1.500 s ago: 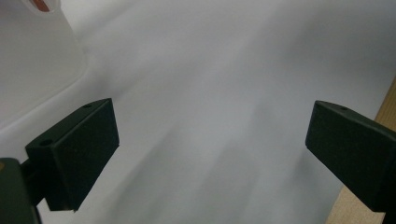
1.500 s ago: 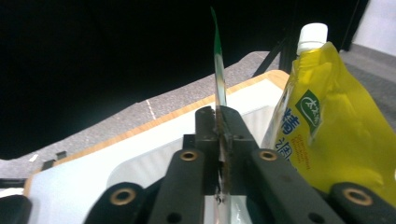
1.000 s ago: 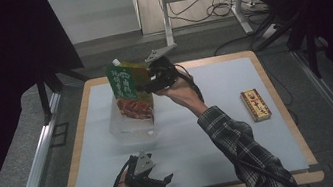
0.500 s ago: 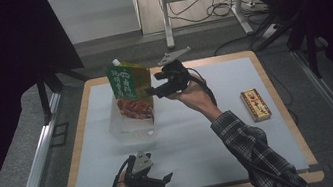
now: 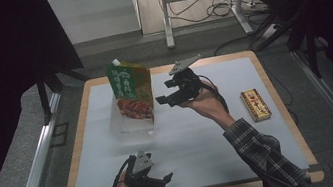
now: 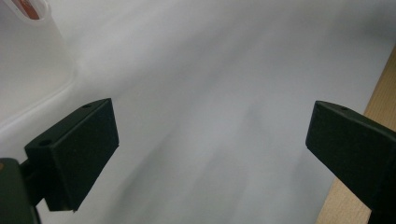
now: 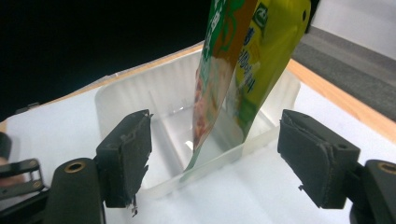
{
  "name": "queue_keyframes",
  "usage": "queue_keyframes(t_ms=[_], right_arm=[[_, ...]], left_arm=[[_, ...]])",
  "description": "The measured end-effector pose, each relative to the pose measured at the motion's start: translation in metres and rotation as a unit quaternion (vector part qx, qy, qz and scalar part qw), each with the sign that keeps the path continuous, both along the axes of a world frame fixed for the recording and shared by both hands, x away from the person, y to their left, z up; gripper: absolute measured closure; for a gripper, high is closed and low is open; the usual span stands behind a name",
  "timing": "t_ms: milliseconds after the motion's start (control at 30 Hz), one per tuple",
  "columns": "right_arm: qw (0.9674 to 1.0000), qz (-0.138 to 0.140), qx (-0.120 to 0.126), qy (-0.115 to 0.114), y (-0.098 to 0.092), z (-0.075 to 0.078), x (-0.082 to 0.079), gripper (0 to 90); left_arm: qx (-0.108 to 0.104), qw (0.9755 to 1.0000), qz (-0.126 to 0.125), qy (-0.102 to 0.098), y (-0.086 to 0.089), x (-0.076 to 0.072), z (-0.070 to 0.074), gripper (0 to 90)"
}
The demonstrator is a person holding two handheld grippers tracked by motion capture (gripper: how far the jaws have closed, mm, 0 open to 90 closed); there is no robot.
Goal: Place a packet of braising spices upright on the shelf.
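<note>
Pouch (image 7: 243, 70) top beyond frame edge

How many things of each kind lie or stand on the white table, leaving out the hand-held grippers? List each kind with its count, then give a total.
Green and yellow food pouch, standing in the tray: 1
Clear plastic tray: 1
Small yellow and red box: 1
Total: 3
</note>
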State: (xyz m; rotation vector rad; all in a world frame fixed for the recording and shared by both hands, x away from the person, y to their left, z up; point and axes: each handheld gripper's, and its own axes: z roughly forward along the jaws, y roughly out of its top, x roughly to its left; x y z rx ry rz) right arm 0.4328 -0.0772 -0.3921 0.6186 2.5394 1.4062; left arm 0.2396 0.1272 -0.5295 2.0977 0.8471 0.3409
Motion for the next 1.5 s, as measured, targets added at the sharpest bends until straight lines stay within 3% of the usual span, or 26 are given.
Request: queue_keyframes(t_ms=[867, 1100, 1167, 1267, 1500], right_arm=[[0.999, -0.041, -0.015, -0.002, -0.057, -0.027, -0.026, 24.8], [0.9985, -0.054, 0.002, 0.004, -0.077, -0.04, -0.031, 24.8], [0.9983, -0.057, -0.009, 0.008, -0.081, -0.043, -0.031, 24.5], [0.9981, -0.06, -0.007, 0.013, -0.086, -0.049, -0.031, 24.3], [0.997, -0.074, -0.021, 0.003, -0.093, -0.054, -0.032, 23.7]], left_arm=[[0.007, 0.9999, -0.012, -0.005, -0.004, -0.001, -0.001, 2.4], [0.011, 0.9998, -0.016, -0.008, -0.005, -0.001, -0.001, 2.4], [0.012, 0.9998, -0.016, -0.008, -0.005, -0.002, -0.001, 2.4], [0.013, 0.9997, -0.017, -0.009, -0.006, -0.002, 0.0, 2.4], [0.012, 0.9996, -0.023, -0.01, -0.006, -0.002, 0.0, 2.4]])
